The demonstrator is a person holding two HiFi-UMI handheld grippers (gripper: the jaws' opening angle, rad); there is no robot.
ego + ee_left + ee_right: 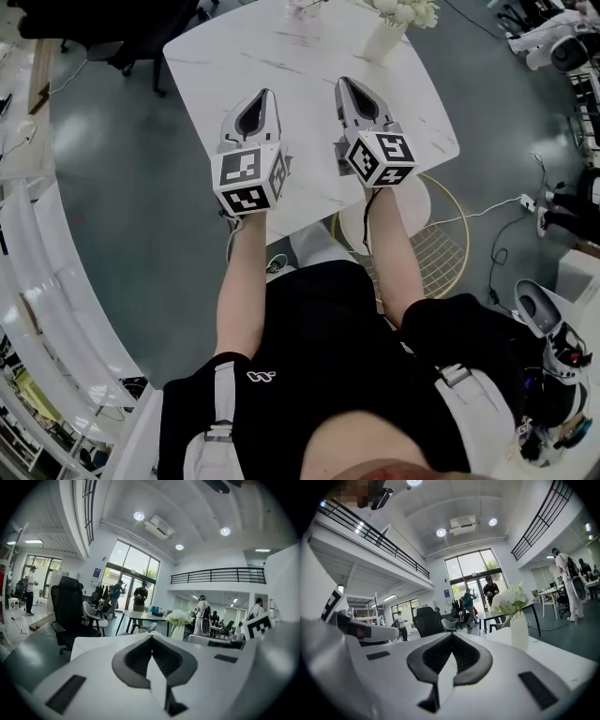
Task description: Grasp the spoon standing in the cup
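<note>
My left gripper point(266, 94) and right gripper point(344, 84) hover side by side over the near half of the white marble table point(309, 141). Both point toward its far edge. Each has its jaws pressed together with nothing between them, as the left gripper view point(151, 637) and the right gripper view point(451, 634) also show. A small clear glass cup point(307, 7) stands at the table's far edge, well beyond both tips, and shows faintly above the jaws point(140, 631). No spoon can be made out in it. A white vase of white flowers point(386, 37) stands to the cup's right.
A round white stool with a gold wire frame point(441, 246) sits under the table's near right corner. A black office chair point(112, 28) stands beyond the far left corner. A curved white counter point(37, 281) runs along the left. Several people stand far behind the table point(139, 599).
</note>
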